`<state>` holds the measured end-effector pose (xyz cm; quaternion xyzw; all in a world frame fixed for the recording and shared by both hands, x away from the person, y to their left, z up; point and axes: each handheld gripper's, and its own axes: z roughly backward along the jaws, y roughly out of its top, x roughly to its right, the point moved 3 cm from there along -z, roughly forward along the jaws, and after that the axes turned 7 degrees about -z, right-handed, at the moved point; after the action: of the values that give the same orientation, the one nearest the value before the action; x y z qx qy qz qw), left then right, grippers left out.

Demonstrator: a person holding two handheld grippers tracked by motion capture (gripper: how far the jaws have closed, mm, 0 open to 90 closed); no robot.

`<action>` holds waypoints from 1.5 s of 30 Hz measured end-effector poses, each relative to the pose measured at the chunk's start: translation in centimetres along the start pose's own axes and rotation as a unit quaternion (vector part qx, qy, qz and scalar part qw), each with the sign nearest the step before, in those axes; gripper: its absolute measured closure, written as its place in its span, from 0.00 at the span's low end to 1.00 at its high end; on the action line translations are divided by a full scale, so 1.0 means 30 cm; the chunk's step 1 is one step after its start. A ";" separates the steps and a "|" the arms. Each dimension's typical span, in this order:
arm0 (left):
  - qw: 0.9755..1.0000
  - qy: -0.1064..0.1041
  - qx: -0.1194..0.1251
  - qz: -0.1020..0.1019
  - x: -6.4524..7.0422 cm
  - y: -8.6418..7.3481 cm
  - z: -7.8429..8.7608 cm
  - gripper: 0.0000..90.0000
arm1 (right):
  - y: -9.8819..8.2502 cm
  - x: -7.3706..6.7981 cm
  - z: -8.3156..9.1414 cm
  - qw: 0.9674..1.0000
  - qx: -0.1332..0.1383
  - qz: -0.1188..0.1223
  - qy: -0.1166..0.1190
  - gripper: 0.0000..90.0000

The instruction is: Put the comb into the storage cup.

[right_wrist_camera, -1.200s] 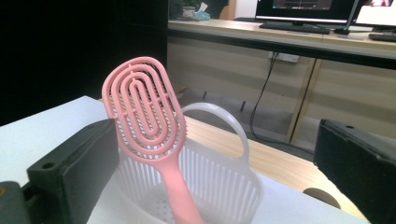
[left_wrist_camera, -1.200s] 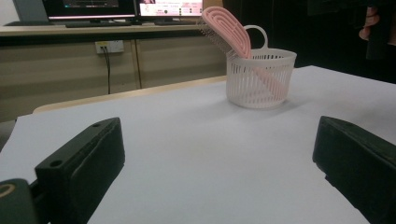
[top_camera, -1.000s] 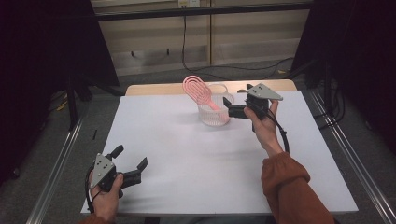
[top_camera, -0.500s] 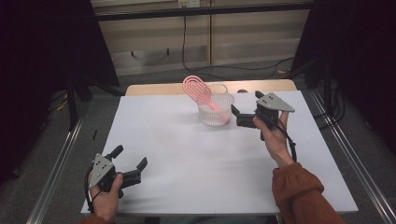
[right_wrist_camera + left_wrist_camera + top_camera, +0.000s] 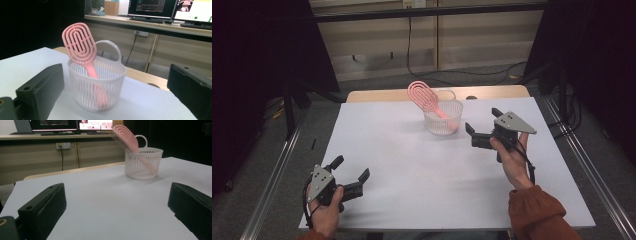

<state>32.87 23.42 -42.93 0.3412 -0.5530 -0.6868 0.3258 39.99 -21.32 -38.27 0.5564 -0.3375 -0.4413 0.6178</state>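
A pink hairbrush (image 5: 424,97) (image 5: 125,135) (image 5: 81,47) stands handle-down in a white slatted basket (image 5: 443,119) (image 5: 143,163) (image 5: 96,86) at the back middle of the white table (image 5: 422,165). My right gripper (image 5: 482,126) is open and empty, a short way right of the basket, jaws facing it. My left gripper (image 5: 350,167) rests open and empty near the table's front left corner, far from the basket.
The table's wooden back edge (image 5: 377,95) shows behind the white top. Metal rails (image 5: 272,182) run along both sides of the table. A desk with monitors (image 5: 150,6) stands beyond, with a cable (image 5: 409,45) hanging down its front.
My right gripper has drawn back from the basket toward the right and nearer the person, with open jaws. The brush stays in the basket. The left gripper has not moved.
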 end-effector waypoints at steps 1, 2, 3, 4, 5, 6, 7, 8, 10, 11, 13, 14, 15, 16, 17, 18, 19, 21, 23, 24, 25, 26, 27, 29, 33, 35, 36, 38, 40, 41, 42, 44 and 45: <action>1.000 0.000 -0.001 -0.002 -0.001 0.000 0.000 0.02 | -0.003 0.003 0.008 1.000 0.001 0.001 -0.001 0.01; 1.000 0.000 -0.001 -0.001 -0.001 0.000 0.000 0.02 | -0.005 0.006 0.014 1.000 0.001 0.001 -0.003 0.01; 1.000 0.000 -0.001 -0.002 0.000 0.000 0.001 0.02 | -0.008 0.010 0.022 1.000 0.001 -0.003 -0.003 0.01; 1.000 0.000 0.000 -0.002 0.000 0.000 0.001 0.02 | -0.012 0.015 0.028 1.000 0.001 -0.010 0.000 0.01; 1.000 0.000 -0.001 -0.003 0.000 0.000 0.001 0.02 | -0.016 0.021 0.035 1.000 0.000 -0.011 -0.005 0.01; 1.000 0.001 -0.001 -0.001 0.001 0.000 0.000 0.02 | -0.020 0.024 0.042 1.000 0.003 -0.009 -0.010 0.01; 1.000 0.002 -0.001 -0.001 0.001 0.001 0.001 0.02 | -0.023 0.027 0.051 1.000 0.004 -0.011 -0.011 0.01; 1.000 0.002 0.001 0.002 0.002 0.001 0.000 0.02 | -0.027 0.028 0.059 1.000 0.004 -0.013 -0.009 0.01; 1.000 0.003 0.002 0.005 0.001 0.002 0.002 0.02 | -0.032 0.031 0.075 1.000 0.004 -0.010 -0.015 0.01; 1.000 0.003 0.003 0.006 0.002 0.003 0.002 0.02 | -0.034 0.032 0.083 1.000 0.005 -0.011 -0.014 0.01; 1.000 0.005 0.003 0.007 -0.001 0.002 0.004 0.02 | -0.040 0.035 0.101 1.000 0.006 -0.008 -0.016 0.01; 1.000 0.005 0.003 0.009 -0.001 0.002 0.006 0.02 | -0.043 0.036 0.106 1.000 0.006 -0.008 -0.017 0.01; 1.000 0.004 0.003 0.011 -0.001 0.002 0.008 0.02 | -0.046 0.036 0.115 1.000 0.005 -0.009 -0.017 0.01; 1.000 0.005 0.003 0.011 -0.001 0.002 0.009 0.02 | -0.049 0.038 0.122 1.000 0.007 -0.009 -0.021 0.01; 1.000 0.007 0.003 0.011 -0.002 0.002 0.010 0.02 | -0.051 0.039 0.129 1.000 0.009 -0.009 -0.021 0.01; 1.000 0.007 0.004 0.013 -0.001 0.002 0.010 0.02 | -0.053 0.039 0.137 1.000 0.010 -0.009 -0.020 0.01; 1.000 0.007 0.004 0.012 -0.001 0.002 0.011 0.02 | -0.054 0.039 0.144 1.000 0.012 -0.008 -0.017 0.01; 1.000 0.007 0.004 0.014 0.000 0.002 0.011 0.02 | -0.054 0.038 0.158 1.000 0.014 -0.006 -0.022 0.01; 1.000 0.008 0.003 0.012 0.001 0.002 0.012 0.02 | -0.056 0.036 0.175 1.000 0.016 -0.006 -0.025 0.01; 1.000 0.009 0.002 0.013 0.001 0.002 0.011 0.02 | -0.058 0.035 0.184 1.000 0.015 -0.007 -0.025 0.01; 1.000 0.010 0.001 0.012 0.001 0.002 0.011 0.02 | -0.061 0.034 0.191 1.000 0.013 -0.012 -0.021 0.01; 1.000 0.011 -0.001 0.012 0.001 0.001 0.010 0.02 | -0.064 0.036 0.198 1.000 0.011 -0.019 -0.022 0.01; 1.000 0.014 -0.002 0.012 0.001 0.002 0.009 0.02 | -0.067 0.037 0.206 0.999 0.011 -0.025 -0.027 0.01; 1.000 0.018 -0.002 0.014 0.001 0.003 0.009 0.02 | -0.074 0.038 0.220 0.999 0.011 -0.023 -0.030 0.01; 1.000 0.023 -0.002 0.016 -0.003 0.004 0.012 0.02 | -0.085 0.041 0.250 0.999 0.011 -0.023 -0.036 0.01; 1.000 0.022 -0.001 0.018 -0.003 0.004 0.013 0.02 | -0.090 0.045 0.264 0.999 0.010 -0.021 -0.037 0.01; 1.000 0.023 -0.002 0.017 -0.004 0.004 0.015 0.02 | -0.094 0.049 0.270 0.999 0.008 -0.020 -0.037 0.01; 1.000 0.022 0.001 0.019 -0.004 0.005 0.017 0.02 | -0.108 0.058 0.284 0.999 0.007 -0.018 -0.044 0.01; 1.000 0.023 0.002 0.020 -0.006 0.005 0.020 0.02 | -0.124 0.065 0.296 0.999 0.004 -0.015 -0.050 0.01; 0.999 0.024 0.001 0.023 -0.006 0.004 0.021 0.02 | -0.131 0.068 0.301 0.999 0.003 -0.015 -0.051 0.01; 0.999 0.025 0.001 0.024 -0.007 0.004 0.022 0.02 | -0.136 0.070 0.306 0.998 0.002 -0.014 -0.053 0.01; 0.999 0.026 0.005 0.027 -0.008 0.005 0.026 0.02 | -0.142 0.074 0.317 0.998 0.004 -0.016 -0.056 0.01; 0.999 0.026 0.005 0.027 -0.008 0.005 0.028 0.02 | -0.144 0.074 0.323 0.998 0.003 -0.016 -0.058 0.01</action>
<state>32.31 24.05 -42.61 0.3456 -0.5565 -0.6661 0.3566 31.31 -27.11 -41.21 0.5371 -0.3657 -0.4814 0.5882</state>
